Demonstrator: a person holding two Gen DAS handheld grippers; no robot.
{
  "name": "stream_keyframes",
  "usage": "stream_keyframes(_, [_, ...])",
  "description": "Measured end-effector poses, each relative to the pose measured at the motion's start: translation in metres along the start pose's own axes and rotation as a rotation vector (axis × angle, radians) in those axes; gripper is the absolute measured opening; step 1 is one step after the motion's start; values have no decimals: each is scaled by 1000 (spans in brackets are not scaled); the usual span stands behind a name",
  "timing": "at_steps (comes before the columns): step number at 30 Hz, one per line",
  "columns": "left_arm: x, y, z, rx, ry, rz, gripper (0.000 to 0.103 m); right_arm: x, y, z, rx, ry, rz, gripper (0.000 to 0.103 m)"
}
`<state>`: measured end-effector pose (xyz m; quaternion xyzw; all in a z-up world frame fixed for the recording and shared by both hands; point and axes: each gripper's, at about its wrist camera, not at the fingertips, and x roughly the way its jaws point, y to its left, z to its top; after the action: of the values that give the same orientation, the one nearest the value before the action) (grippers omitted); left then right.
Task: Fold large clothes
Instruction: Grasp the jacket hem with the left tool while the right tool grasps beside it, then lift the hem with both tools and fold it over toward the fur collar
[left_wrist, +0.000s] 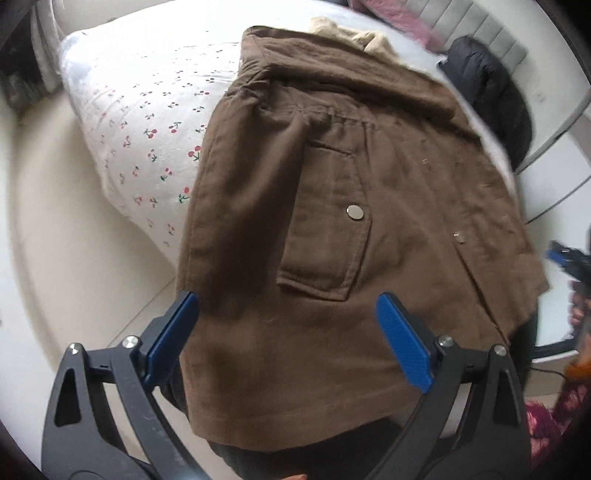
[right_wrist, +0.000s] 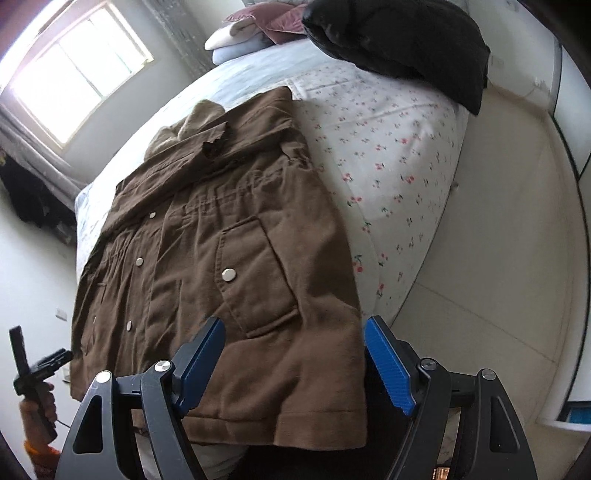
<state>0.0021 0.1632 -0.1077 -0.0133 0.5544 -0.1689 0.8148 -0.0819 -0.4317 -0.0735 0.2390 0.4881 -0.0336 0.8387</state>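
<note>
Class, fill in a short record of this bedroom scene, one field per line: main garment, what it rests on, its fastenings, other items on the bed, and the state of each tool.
main garment: brown jacket, spread flat, sleeves folded in
rests on: bed with cherry-print sheet; hem overhangs the near edge
fastenings: metal snap on a pocket flap
other items: black garment at the far corner
left tool: open, above the hem, holding nothing
right tool: open, above the hem, holding nothing
</note>
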Motion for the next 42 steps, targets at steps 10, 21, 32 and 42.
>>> stream_keyframes(10, [18, 43, -14, -41, 75, -111, 89, 34, -39, 0, 108, 94, 161, 79])
stream_keyframes(21, [13, 57, -28, -155, 19, -319, 44, 58, -29, -12, 88, 153, 262, 72])
stream_keyframes(32, [17, 53, -33, -215, 43, -376, 26, 53, -36, -20, 81, 169, 254, 19])
stream_keyframes(42, [-31, 44, 7, -311, -186, -574, 12, -12, -13, 33, 163, -28, 561, 8])
